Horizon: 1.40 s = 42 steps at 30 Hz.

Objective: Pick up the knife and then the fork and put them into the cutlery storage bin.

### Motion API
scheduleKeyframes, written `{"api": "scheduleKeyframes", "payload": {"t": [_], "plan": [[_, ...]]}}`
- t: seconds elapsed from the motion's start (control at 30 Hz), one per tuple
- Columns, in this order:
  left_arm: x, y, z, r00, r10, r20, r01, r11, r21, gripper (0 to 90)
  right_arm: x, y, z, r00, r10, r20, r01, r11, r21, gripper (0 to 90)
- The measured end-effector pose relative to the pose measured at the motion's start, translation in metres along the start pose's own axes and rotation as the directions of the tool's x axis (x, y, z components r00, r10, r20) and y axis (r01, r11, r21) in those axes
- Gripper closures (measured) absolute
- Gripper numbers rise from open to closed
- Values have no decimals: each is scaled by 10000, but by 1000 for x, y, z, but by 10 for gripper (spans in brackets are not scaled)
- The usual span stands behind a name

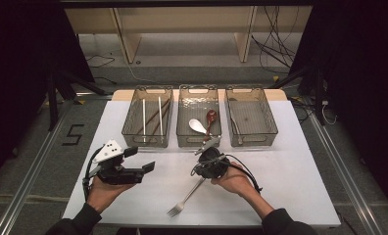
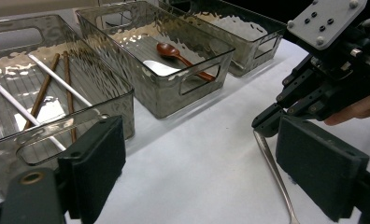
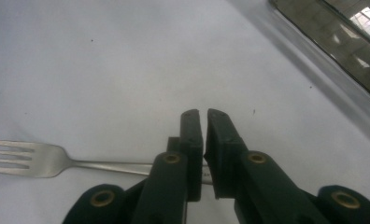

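The fork [image 1: 186, 197] lay on the white table [image 1: 290, 171], tines toward the person, its handle end hidden under the right gripper [image 1: 209, 164] in the high view. In the right gripper view the jaws stood pressed together on the handle; the tines [image 3: 10, 156] ran off the left edge of that view and the handle disappeared behind the jaws. The left gripper view showed that gripper's jaw tips meeting the top of the handle [image 2: 272, 168], the lower end cut off by the frame. Whether the fork rested on the table or was lifted a little could not be told.

The left gripper [image 1: 140, 159] was held near the table's left side, well apart from the fork, its jaws spread with nothing between them.

Counts: three clear plastic bins in a row at the far side of the table. Left bin [image 1: 133, 128]: four chopsticks, two white [image 1: 143, 120] and two brown [image 1: 155, 117]; the brown pair was dim through the ribbed wall. Middle bin [image 1: 183, 139]: two spoons, one white [image 1: 198, 126] and one reddish-brown [image 1: 211, 117]; in the left gripper view the white one was partly masked by glare on the bin wall. Right bin [image 1: 268, 120]: one slim metal piece [image 1: 236, 128] along its left wall, too faint to name. One fork on the table. Two grippers, each in one hand.
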State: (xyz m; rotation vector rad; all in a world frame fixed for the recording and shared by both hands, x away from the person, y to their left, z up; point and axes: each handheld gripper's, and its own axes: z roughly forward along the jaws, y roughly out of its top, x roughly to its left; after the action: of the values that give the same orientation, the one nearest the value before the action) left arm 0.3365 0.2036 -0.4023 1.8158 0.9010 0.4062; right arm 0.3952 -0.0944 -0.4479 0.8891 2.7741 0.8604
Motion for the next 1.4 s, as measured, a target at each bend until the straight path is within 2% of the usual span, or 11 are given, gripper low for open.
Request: {"api": "scheduleKeyframes", "payload": {"t": [0.3, 0.63, 0.93, 1.3, 1.4], "plan": [[0, 0, 0, 10000, 26, -3, -26, 10000, 1, 156, 1, -2, 9, 9996, -182, 237, 171, 9987, 481, 900], [0, 0, 0, 10000, 45, 19, -45, 10000, 37, 156, -2, -4, 14, 9993, -3, 374, -25, 9973, 729, 900], [0, 0, -1, 10000, 41, 14, -41, 10000, 13, 156, -5, -5, 21, 9992, -68, 385, 28, 9948, 1013, 900], [0, 0, 0, 10000, 19, 5, -19, 10000, 62, 155, -5, -5, 21, 9994, -41, 349, 2, 9940, 1098, 900], [0, 0, 1, 10000, 50, 10, -51, 10000, 59, 155, -5, -4, 20, 9994, -60, 333, 16, 9914, 1310, 900]]}}
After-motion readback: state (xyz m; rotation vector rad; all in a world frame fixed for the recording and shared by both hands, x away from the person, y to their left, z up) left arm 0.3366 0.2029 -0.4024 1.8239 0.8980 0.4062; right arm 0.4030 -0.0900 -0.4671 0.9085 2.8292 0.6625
